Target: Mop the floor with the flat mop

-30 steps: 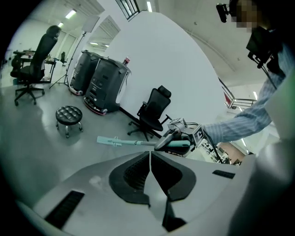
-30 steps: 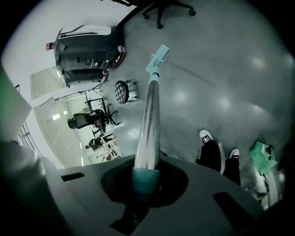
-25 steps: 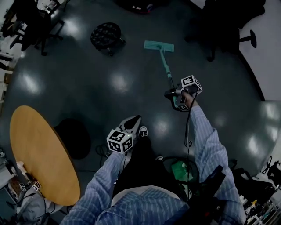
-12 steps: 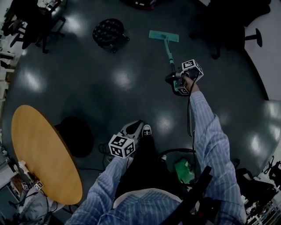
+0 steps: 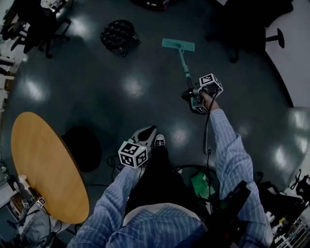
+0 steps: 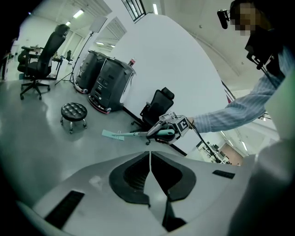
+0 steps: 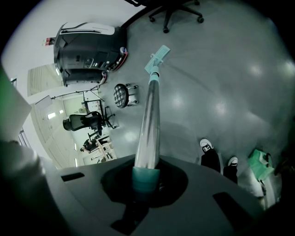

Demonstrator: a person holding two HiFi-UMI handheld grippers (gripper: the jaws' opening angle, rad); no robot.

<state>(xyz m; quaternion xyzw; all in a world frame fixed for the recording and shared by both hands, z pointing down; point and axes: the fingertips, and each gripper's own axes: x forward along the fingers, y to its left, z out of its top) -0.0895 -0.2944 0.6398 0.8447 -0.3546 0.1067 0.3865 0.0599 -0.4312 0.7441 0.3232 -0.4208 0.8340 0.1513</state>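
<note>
**Mopping stroke in hand, 1 gripper on the handle**

The right gripper is held out in front of the person at arm's length. Its fingers are clamped on the teal grip at the top of the flat mop. The right gripper view shows that grip seated between them and the metal handle running away to the mop head. The head lies flat on the floor, well ahead of the person's shoes.

The left gripper hangs low by the legs and takes no part. Its fingers are pressed together with nothing between them.

This reads as the middle of a stroke, with the mop steered by 1 arm only. The next move probably calls for drawing or pushing the head along in a straight lane, keeping it flat and the grip firm so the handle does not twist.

The floor is dark grey and glossy and mirrors the ceiling lights. Whether any of it is already wet cannot be told. A padded stool on castors stands near the head's left, and an office chair stands just beyond the head. Both could snag a wide sweep. A round wooden worktop sits to the person's left, and black cases line the far wall.
</note>
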